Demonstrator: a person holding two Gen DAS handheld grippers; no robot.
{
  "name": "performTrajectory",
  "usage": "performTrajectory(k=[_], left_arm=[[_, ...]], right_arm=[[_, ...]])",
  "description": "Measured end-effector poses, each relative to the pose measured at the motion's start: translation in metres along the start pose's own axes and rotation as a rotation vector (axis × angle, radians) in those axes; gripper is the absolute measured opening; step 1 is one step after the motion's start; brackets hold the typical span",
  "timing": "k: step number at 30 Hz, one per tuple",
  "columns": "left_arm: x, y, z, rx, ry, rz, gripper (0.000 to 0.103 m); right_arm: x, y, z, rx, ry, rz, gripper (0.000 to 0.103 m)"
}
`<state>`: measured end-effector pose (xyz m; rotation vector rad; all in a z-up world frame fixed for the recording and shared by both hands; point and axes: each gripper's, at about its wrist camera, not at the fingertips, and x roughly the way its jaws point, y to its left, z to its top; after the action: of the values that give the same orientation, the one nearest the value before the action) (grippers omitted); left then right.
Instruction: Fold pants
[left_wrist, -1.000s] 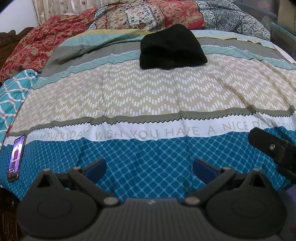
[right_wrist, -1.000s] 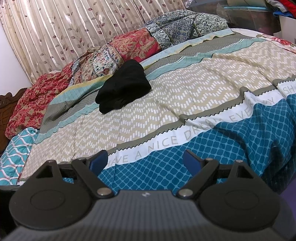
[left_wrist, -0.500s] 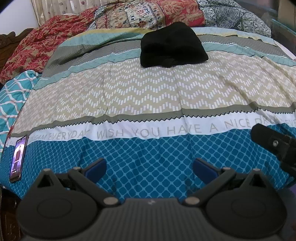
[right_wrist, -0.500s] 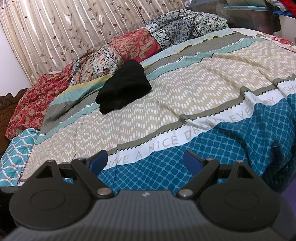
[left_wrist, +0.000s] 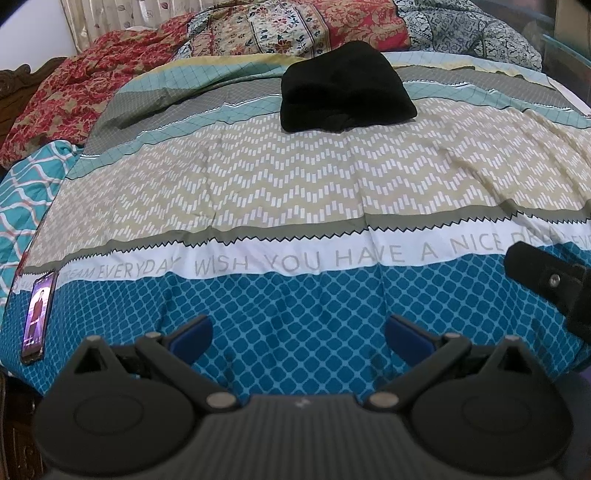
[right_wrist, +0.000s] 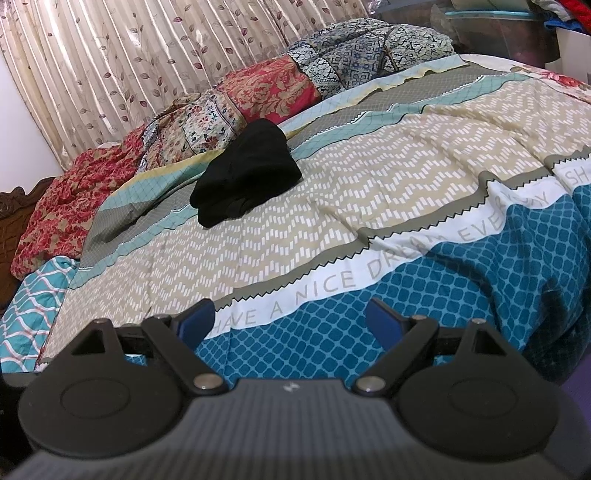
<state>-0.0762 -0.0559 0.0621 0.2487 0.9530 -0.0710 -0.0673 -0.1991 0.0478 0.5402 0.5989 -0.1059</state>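
A patterned bedspread (left_wrist: 295, 192) is covering the bed, with a leaf-print curtain (right_wrist: 129, 74) hanging behind piled quilts (right_wrist: 258, 99). The black pants (left_wrist: 343, 88), bunched in a compact heap, are lying at the far side, well apart from both grippers. A phone (left_wrist: 37, 314) is glowing at the near left edge. Compared with a second ago, the left wrist view is sitting slightly closer to the bed. The left gripper (left_wrist: 298, 332) and right gripper (right_wrist: 291, 317) are holding their jaws wide apart, gripping nothing. The pants' folds are too dark to read.

Patterned bedspread (left_wrist: 295, 192), lit phone (left_wrist: 38, 314) at its near left edge, floral quilts (right_wrist: 258, 92), leaf-print curtain (right_wrist: 129, 55) behind.
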Motion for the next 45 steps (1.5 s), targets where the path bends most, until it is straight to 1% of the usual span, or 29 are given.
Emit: performTrajectory(k=[14, 28, 40, 45], left_arm=[[0.0014, 0.0011, -0.0022, -0.004, -0.005, 0.025, 0.103], [0.0089, 0.0017, -0.0052, 0.002, 0.023, 0.049, 0.103], [0.0088, 0.0012, -0.0061, 0.012, 0.009, 0.072, 0.103], [0.0077, 0.0012, -0.0059, 0.018, -0.001, 0.069, 0.103]], right_arm=[[-0.0005, 0.0021, -0.0023, -0.005, 0.003, 0.010, 0.091], [0.0003, 0.0013, -0.0020, 0.004, 0.004, 0.010, 0.091], [0.0001, 0.0003, -0.0015, 0.002, 0.004, 0.012, 0.091], [0.0010, 0.0004, -0.0019, 0.003, 0.005, 0.014, 0.091]])
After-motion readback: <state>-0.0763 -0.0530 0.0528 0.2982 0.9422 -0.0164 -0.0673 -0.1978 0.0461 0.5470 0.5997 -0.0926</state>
